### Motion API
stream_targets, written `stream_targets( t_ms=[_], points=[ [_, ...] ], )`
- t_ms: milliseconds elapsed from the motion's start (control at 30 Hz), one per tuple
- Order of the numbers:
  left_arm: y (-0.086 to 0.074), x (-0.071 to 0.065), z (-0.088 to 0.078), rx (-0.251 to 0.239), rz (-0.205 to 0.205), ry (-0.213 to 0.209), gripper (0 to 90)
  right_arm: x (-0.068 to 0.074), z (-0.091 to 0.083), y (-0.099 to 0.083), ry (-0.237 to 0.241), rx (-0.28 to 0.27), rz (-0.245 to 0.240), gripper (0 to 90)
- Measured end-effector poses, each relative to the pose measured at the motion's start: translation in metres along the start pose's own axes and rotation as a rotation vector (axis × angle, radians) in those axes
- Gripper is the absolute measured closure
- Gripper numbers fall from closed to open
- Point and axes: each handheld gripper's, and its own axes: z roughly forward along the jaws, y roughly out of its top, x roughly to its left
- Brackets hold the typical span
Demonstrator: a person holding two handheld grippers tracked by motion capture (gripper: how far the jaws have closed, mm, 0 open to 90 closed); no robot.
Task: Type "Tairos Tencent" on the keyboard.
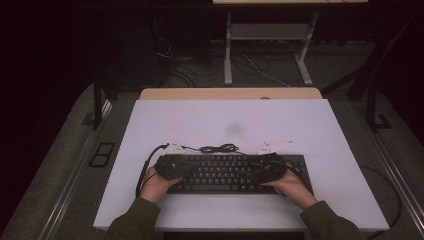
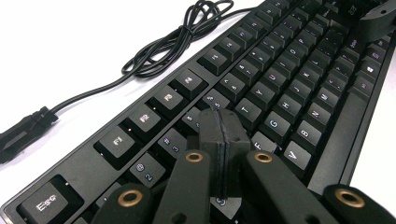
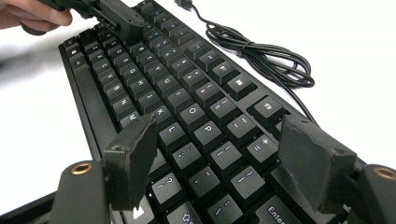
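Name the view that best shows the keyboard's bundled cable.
The left gripper view: the coiled cable lies clear on the white table, its plug included. The right gripper view shows the coil too; the high view shows it small behind the keyboard.

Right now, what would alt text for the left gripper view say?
The left gripper, jaws pressed shut, rests over the left keys of a black keyboard on a white table. The keyboard's coiled cable lies beyond it.

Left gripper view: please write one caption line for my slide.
Shut left gripper poised over the left keys of a black keyboard, its coiled cable lying on the white table.
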Motion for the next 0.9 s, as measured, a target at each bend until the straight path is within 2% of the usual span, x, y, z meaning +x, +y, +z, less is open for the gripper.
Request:
stream_targets(
  t_ms=[633,900],
  points=[
    [-0.0002,0.0004,0.0012,0.02,0.01,0.005,89.3,0.0004,0.0002,0.0001,0.0,-0.001,0.001,27.9],
    [0.001,-0.0033,0.0004,0.0,0.003,0.0,89.3,0.0001,-0.0002,0.0002,0.0,-0.003,0.0,27.9]
  ],
)
